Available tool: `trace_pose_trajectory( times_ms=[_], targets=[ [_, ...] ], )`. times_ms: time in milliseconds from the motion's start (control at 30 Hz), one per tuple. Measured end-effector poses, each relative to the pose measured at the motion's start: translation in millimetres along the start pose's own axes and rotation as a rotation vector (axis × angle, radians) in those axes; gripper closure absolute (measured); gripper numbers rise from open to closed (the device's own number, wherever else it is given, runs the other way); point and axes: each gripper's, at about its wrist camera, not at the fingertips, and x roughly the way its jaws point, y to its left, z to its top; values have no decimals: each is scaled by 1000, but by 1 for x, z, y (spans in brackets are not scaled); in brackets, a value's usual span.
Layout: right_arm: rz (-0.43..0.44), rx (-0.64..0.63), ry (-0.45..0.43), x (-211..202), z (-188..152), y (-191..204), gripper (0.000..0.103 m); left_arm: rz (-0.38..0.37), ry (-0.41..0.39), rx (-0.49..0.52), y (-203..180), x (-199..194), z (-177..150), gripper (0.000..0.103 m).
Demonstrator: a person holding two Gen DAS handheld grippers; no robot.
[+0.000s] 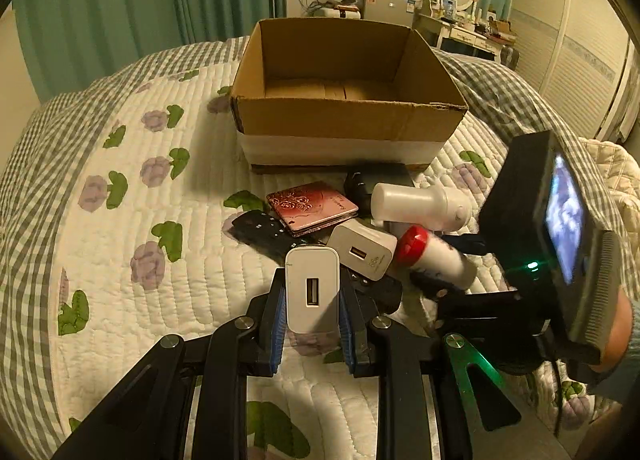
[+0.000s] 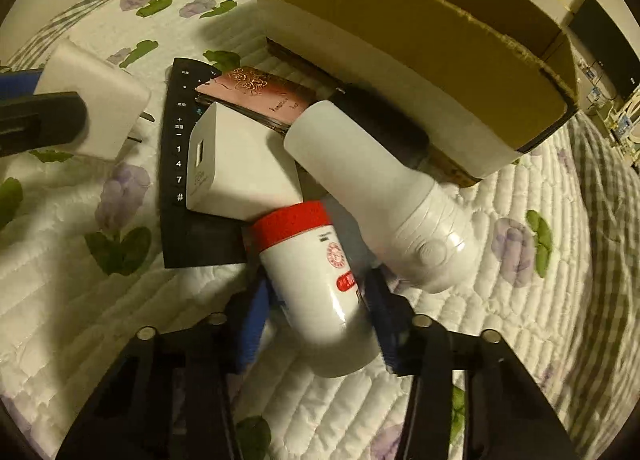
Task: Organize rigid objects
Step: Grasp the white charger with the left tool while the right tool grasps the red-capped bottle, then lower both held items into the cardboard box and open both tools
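Two grippers work in front of the box, our landmark, which sits open-topped on the quilt. Our left gripper is clamped on a white charger, its blue pads pressing both narrow sides, USB port facing us, long axis upright, lifted clear of the pile before the box. Our right gripper straddles the red-capped bottle; whether its pads press the bottle yet, we cannot tell. The bottle's long axis runs between the jaws, cap pointing toward the box. Between bottle and box lie a second charger, a remote, a pink case and a white flashlight, crowded together. Open quilt spreads left of the box; the box's near wall stands close behind the pile.
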Motion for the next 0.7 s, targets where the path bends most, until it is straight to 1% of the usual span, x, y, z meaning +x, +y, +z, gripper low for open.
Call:
trace_pose_trajectory(
  times_ms=[133, 233, 333, 400, 467, 500, 567, 667, 700],
  targets=[
    [2, 45, 3, -21, -1, -7, 64, 0, -28, 12, -3, -12, 1, 80],
    [10, 46, -5, -42, 2, -12, 66, -5, -61, 15, -5, -25, 6, 80],
    [2, 60, -39, -73, 11, -19, 67, -10, -101, 16, -6, -41, 12, 80],
    [-10, 72, -83, -98, 23, -25, 67, -8, -127, 19, -4, -50, 19, 80],
    [-24, 86, -135, -124, 36, -33, 67, -10, -158, 19, -2, -60, 30, 80],
    [-30, 92, -150, -131, 43, -37, 67, -11, -170, 20, -1, -63, 36, 80],
    [-48, 111, -202, -155, 63, -46, 67, -12, -205, 19, 3, -70, 53, 80],
    [-57, 137, -259, -181, 90, -58, 67, -3, -261, 23, 7, -77, 84, 80],
    [-58, 139, -264, -185, 94, -60, 67, 5, -284, 30, 8, -78, 99, 80]
  ],
)
